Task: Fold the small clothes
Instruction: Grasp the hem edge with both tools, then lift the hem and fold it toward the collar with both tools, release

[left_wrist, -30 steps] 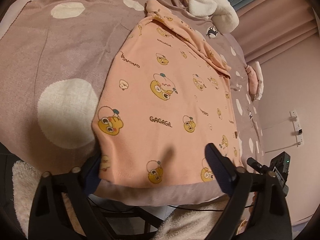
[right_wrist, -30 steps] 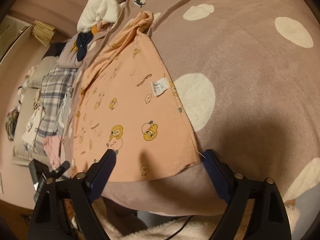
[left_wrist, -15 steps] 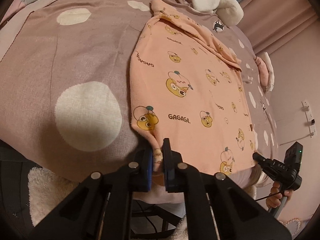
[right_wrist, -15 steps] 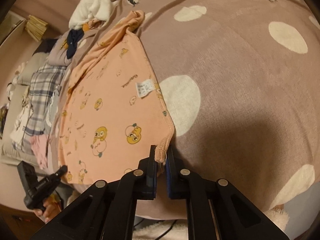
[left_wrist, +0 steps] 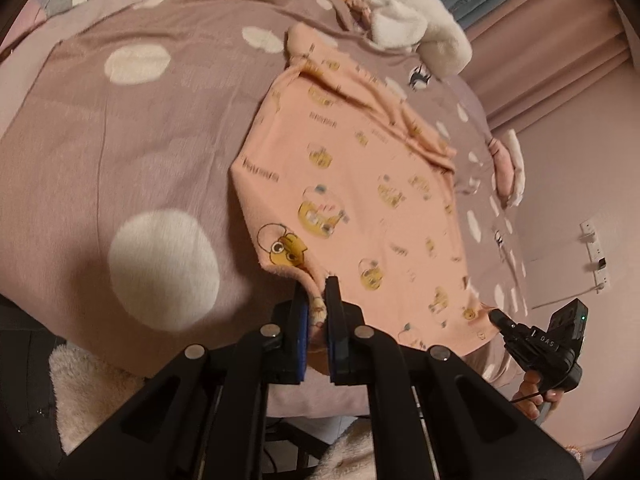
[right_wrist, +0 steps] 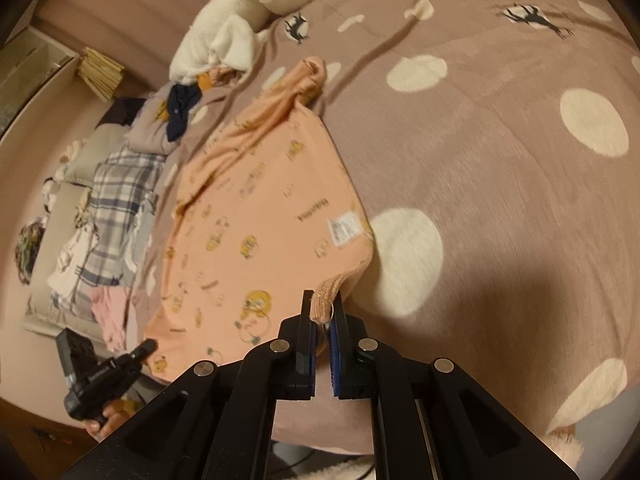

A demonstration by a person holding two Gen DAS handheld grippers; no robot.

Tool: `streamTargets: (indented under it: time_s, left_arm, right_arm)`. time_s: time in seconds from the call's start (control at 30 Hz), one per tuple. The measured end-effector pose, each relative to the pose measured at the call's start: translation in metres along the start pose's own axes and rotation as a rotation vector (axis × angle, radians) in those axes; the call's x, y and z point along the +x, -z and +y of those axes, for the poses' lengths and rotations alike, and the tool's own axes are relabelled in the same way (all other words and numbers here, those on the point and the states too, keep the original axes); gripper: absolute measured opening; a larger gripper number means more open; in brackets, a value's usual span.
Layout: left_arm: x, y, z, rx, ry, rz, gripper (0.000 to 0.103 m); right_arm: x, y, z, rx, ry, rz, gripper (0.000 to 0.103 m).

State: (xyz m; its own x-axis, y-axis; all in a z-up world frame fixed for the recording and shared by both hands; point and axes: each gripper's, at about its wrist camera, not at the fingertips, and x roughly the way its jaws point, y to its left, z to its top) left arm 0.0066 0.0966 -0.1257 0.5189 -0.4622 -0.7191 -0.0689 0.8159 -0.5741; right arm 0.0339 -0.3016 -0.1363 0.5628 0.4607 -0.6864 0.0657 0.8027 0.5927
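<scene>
A small peach garment (left_wrist: pixel 360 184) with yellow cartoon prints lies on a mauve bedspread with white dots (left_wrist: pixel 140 140). My left gripper (left_wrist: pixel 316 292) is shut on its near left hem corner and lifts it a little. My right gripper (right_wrist: pixel 323 308) is shut on the near right hem corner of the same garment (right_wrist: pixel 260 220), next to a white care label (right_wrist: pixel 344 230). Each gripper also shows in the other's view, the right one (left_wrist: pixel 540 344) and the left one (right_wrist: pixel 104 376). The garment's far end is bunched.
A white fluffy blanket (left_wrist: pixel 412 20) lies at the far end of the bed. A pile of plaid and other clothes (right_wrist: pixel 112 208) lies to the left of the garment in the right wrist view. A wall with a socket strip (left_wrist: pixel 596 256) is at the right.
Both grippers, open one second ago, have shut on the near hem corners. Since then they have raised the hem and carried it forward, away from the bed edge.
</scene>
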Motion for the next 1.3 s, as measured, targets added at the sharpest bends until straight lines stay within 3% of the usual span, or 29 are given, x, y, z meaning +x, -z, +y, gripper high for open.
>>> streamTargets:
  time_s: [0.2,0.43,0.9,1.0,1.07,1.17,1.2,1.27,1.3]
  left_arm:
    - [-0.007,-0.031,-0.012,-0.025,0.022,-0.038,0.006]
    - [0.002,-0.096,-0.027,-0.094,0.078,-0.099,0.004]
    - [0.063,-0.239,-0.020,-0.238,0.135,-0.201,0.004]
    - [0.094,-0.275,-0.001,-0.339,0.081,-0.202,0.004]
    - [0.115,-0.291,0.015,-0.428,0.011,-0.181,0.004]
    - [0.126,-0.299,0.036,-0.548,-0.008,-0.177,0.004]
    - [0.122,-0.298,0.038,-0.548,-0.024,-0.203,0.009]
    - [0.110,-0.298,0.037,-0.496,-0.137,-0.254,0.037]
    - [0.108,-0.297,0.035,-0.475,-0.179,-0.257,0.061]
  right_arm:
    - [-0.006,-0.028,0.014,-0.018,-0.029,-0.046,0.008]
    - [0.007,-0.087,0.037,-0.042,-0.055,-0.070,0.007]
    - [0.084,-0.224,0.066,-0.072,-0.039,-0.075,0.007]
    - [0.112,-0.251,0.058,-0.033,-0.004,-0.043,0.007]
    - [0.139,-0.272,0.044,0.047,0.044,-0.018,0.007]
    - [0.161,-0.284,0.023,0.200,0.034,0.044,0.007]
    - [0.162,-0.283,0.023,0.206,0.036,0.048,0.009]
    - [0.155,-0.278,0.034,0.111,0.102,0.031,0.016]
    - [0.150,-0.274,0.043,0.045,0.172,0.021,0.029]
